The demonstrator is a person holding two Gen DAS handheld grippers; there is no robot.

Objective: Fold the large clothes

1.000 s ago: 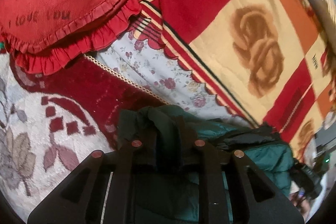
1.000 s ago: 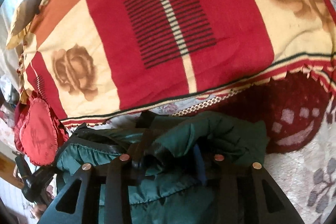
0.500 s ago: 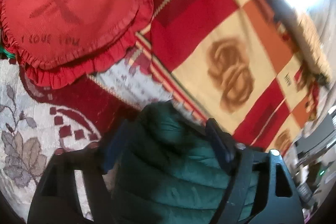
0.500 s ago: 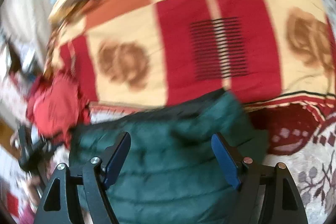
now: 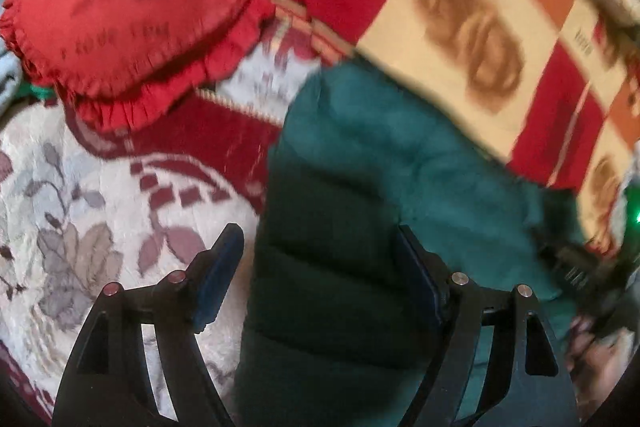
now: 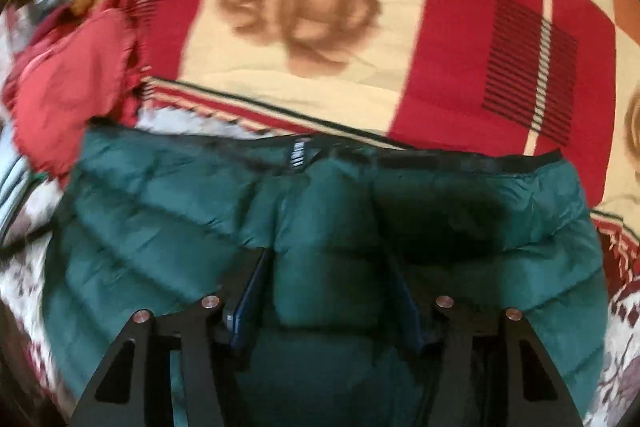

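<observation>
1. My left claw [image 5: 320, 267] stood wide open, gripping nothing; its left pad hung over the patterned rug [image 5: 80, 227] and its right pad lay against the top of the green puffer jacket [image 5: 360, 187]
2. My right claw [image 6: 326, 291] was partly open, its two pads pressed into a raised fold of the jacket [image 6: 320, 227]; whether it truly pinched the fold I could not tell
3. The jacket lay spread on the rug, its dark collar edge [image 6: 400, 157] just beside the hem of the red and cream blanket [image 6: 400, 67] with brown roses
4. In the left view the jacket ran from between the pads up to the blanket [image 5: 480, 27]
5. A red heart-shaped frilled cushion [image 5: 132, 7] rested on the rug near the jacket's far corner; in the right view the cushion [image 6: 68, 87] sat at the left, close by the jacket's edge
6. Both views were blurred
</observation>
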